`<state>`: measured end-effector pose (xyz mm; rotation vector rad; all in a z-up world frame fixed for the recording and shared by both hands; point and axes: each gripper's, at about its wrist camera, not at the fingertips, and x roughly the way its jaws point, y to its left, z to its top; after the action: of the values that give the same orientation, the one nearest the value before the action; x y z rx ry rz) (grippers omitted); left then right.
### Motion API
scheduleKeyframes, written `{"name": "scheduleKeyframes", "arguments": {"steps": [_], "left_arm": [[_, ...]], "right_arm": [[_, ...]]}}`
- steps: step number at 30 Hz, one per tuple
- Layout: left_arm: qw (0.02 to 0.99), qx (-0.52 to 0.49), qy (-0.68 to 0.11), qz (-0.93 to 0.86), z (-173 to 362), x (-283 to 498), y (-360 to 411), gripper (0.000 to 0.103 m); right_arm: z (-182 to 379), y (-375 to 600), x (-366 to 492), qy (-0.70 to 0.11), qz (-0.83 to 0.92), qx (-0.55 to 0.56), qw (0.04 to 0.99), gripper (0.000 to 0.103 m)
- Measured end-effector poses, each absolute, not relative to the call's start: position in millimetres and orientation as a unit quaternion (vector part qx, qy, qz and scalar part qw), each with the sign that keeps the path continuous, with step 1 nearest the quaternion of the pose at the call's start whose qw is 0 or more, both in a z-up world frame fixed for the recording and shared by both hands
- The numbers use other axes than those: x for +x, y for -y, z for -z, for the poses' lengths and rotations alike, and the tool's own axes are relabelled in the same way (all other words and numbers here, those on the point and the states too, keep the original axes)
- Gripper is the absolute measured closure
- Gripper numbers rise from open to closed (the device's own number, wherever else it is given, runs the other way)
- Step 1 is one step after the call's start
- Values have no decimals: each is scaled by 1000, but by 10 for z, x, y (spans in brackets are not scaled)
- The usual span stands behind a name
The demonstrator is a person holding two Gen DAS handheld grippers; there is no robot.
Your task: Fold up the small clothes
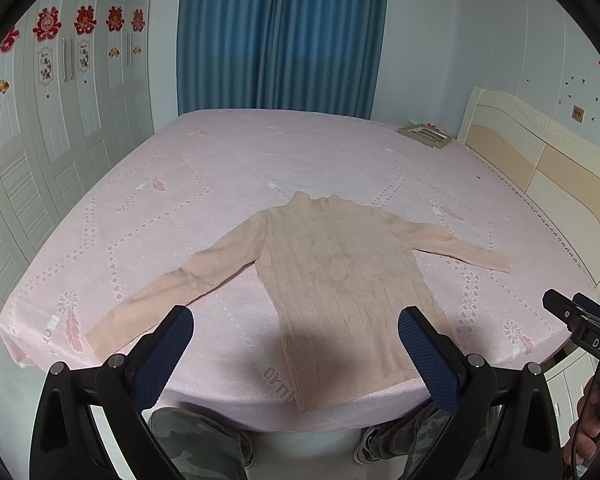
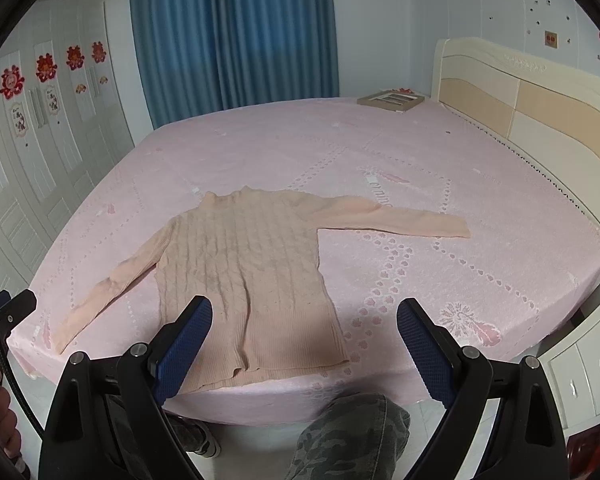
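A small peach cable-knit sweater (image 1: 324,280) lies flat on the pink bed (image 1: 260,152), collar away from me, both sleeves spread out, hem at the near edge. It also shows in the right wrist view (image 2: 244,272). My left gripper (image 1: 296,320) is open and empty, held above the near edge over the sweater's lower part. My right gripper (image 2: 304,312) is open and empty, above the hem's right corner. The right gripper's tip also shows in the left wrist view (image 1: 572,314). The left gripper's tip shows in the right wrist view (image 2: 14,308).
A picture frame (image 2: 392,100) lies at the bed's far right corner by the cream headboard (image 2: 520,96). White wardrobes (image 1: 60,128) stand left, blue curtains (image 1: 280,36) behind. A white nightstand (image 2: 588,368) is at right. The person's camouflage trousers (image 2: 340,436) are below the bed edge.
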<state>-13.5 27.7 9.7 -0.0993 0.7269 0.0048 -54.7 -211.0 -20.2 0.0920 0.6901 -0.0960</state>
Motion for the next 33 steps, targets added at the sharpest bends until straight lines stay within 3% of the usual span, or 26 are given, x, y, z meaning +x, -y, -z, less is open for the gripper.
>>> {"name": "scheduleKeyframes", "arguments": {"steps": [33], "left_arm": [[934, -49, -352, -24, -126, -163, -458, 0]], "right_arm": [[163, 1848, -522, -334, 31, 23, 942, 11]]}}
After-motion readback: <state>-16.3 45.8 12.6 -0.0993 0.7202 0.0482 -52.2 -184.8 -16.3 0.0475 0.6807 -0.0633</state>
